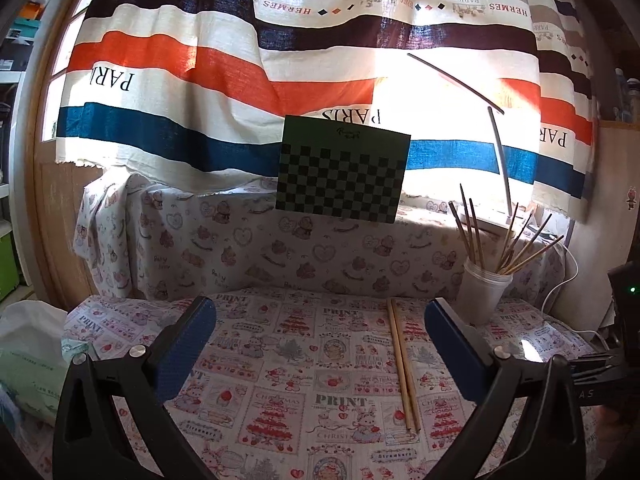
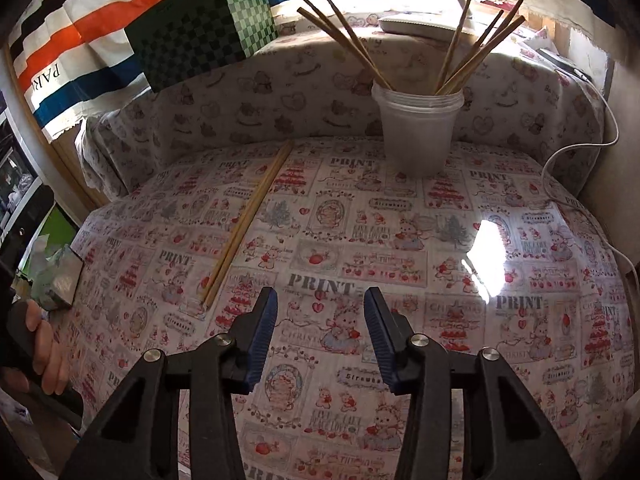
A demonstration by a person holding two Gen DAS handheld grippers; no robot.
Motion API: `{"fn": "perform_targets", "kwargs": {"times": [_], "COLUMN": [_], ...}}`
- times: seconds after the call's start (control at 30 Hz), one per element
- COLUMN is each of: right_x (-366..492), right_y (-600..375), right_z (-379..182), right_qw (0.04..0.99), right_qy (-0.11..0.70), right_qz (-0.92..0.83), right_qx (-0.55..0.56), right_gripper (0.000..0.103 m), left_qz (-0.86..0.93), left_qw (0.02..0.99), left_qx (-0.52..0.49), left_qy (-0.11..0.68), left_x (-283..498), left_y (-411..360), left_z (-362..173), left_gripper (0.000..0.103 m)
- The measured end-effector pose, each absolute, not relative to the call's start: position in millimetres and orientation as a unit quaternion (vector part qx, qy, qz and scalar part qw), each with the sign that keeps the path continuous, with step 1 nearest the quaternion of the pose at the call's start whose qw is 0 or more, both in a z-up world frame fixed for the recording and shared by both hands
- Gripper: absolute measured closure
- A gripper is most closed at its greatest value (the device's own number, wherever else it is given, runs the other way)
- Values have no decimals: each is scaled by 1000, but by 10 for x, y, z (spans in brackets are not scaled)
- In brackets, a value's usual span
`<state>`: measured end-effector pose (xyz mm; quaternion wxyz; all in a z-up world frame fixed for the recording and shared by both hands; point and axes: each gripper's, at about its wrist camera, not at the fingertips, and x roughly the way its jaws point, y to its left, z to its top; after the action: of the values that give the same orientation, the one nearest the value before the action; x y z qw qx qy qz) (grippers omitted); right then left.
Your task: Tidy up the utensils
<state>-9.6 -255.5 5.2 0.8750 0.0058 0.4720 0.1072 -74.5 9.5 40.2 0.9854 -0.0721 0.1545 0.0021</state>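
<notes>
nearest to me in the right wrist view, the right gripper point(image 2: 320, 336) hangs over the table point(image 2: 440, 240) with its two blue pads apart and nothing between them; under the gap i see only the printed cloth. the gripper points down toward the table top. at the left edge of this view a hand point(image 2: 44, 352) holds a black handle.

in the left wrist view the left gripper point(image 1: 320, 344) has its jaws wide apart, and they are empty too. between its blue pads, but further away on the cloth, lies a pair of chopsticks point(image 1: 402, 364). the two sticks lie flat, side by side and touching along their length. they are closer to the right pad than to the left one, and no pad touches them. in the right wrist view the same pair point(image 2: 248, 220) lies to the left of the gripper, slanting away toward the back of the table.

further back, near the rear edge of the table, stands a translucent plastic cup point(image 2: 416, 132), upright. it holds several more chopsticks point(image 2: 472, 56), which lean out to both sides. the pair on the table is well apart from the cup.

behind the table a ledge covered with a bear-printed cloth point(image 1: 240, 248) rises. a green checkered box point(image 1: 340, 176) sits on it. at the very back hangs a striped curtain point(image 1: 180, 60), with bright light coming through it.
</notes>
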Motion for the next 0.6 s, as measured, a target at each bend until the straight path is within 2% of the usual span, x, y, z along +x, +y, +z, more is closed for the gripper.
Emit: {"fn": "perform_targets", "kwargs": {"times": [0.2,0.4,0.53,0.6], "right_x": [126,501,718,767], "right_y": [-2177,-1856,-1735,-1704], "right_z": [-124,-269,-349,-382], "right_qw": [834,788,774,771], "right_qy": [527,590,613,620], "right_qz": [160,175,156,146], "right_qx": [2,15,15,5], "right_gripper": [58,67,84,85], "left_qz": [3,-15,16,18], "left_qw": [977,969,970,976], "left_qx": [-77,-124,-108,-90], "left_qy": [198,213,216,200], "left_x": [-754,-908,-959,-1036], "left_y": [264,387,343,294], "left_z": [269,197,218,259], "left_gripper": [0,0,0,0]}}
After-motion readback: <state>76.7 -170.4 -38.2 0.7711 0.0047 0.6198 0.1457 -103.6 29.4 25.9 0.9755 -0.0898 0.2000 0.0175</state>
